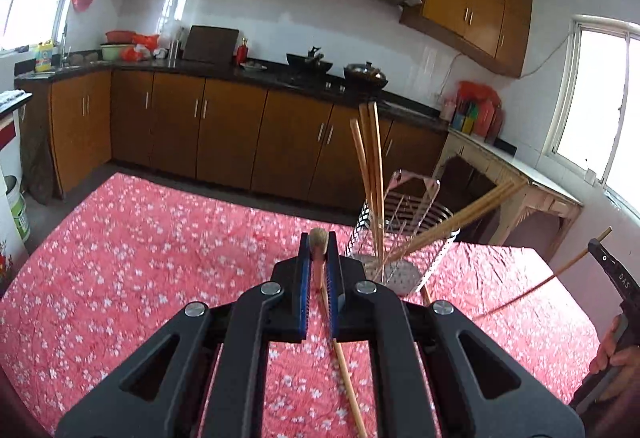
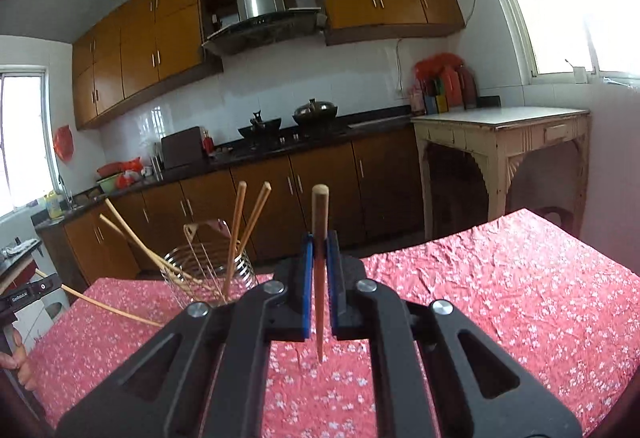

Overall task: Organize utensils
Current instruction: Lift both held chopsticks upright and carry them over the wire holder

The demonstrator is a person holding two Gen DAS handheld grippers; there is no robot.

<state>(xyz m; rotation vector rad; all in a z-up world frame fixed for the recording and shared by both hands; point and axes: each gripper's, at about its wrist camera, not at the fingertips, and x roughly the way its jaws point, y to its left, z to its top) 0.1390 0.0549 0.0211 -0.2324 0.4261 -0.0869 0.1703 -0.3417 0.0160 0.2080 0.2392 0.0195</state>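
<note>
Two grippers, left [image 1: 319, 238] and right [image 2: 319, 238], fingers each clenched on chopstick [image 1: 318, 258]; "DAS" lettering legible.

The left gripper [image 1: 319, 244] has its 2 blue-padded fingers [image 1: 305, 270] drawn close together, pinching a chopstick [image 1: 320, 258]. The right gripper [image 2: 319, 244] is likewise narrowed, its fingers [image 2: 307, 278] clamped on a chopstick [image 2: 320, 238] standing upright. Each gripper is gripped by a bare hand [image 1: 616, 354], seen at the frame edge.
</note>
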